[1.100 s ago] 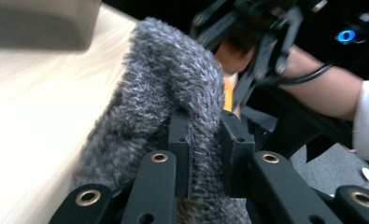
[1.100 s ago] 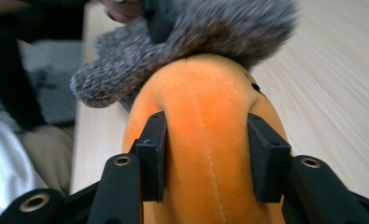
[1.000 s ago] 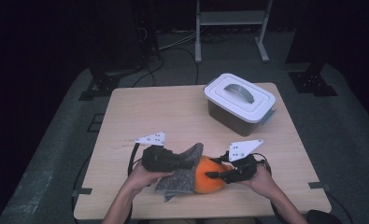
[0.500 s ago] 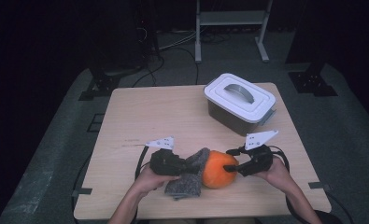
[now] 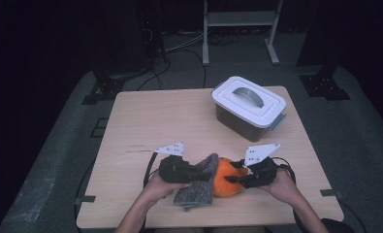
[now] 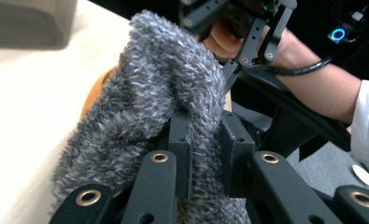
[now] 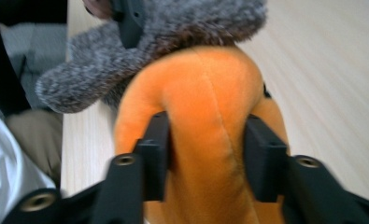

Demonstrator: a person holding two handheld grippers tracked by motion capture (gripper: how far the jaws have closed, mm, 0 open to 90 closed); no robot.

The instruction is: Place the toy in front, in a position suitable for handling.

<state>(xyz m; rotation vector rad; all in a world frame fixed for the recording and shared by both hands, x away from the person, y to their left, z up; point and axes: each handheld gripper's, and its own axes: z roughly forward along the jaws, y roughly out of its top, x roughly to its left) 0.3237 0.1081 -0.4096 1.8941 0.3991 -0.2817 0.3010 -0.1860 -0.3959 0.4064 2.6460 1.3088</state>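
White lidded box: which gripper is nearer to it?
Right. The right gripper, gripping the orange plush, sits below the white lidded box; the left gripper is farther left.

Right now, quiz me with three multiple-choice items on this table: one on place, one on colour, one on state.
1. Where does the lidded white bin stand?
A. far right of the table
B. near left corner
C. on the floor

2. What colour is the plush ball?
A. green
B. orange
C. blue

3. What does the left claw do?
A. hangs open
B. lies on the table
C. pinches the grey fuzzy cloth

Key: 1 A, it sits beyond the right claw in the high view; 2 B, orange between the jaws; 3 C, cloth is squeezed between its jaws.
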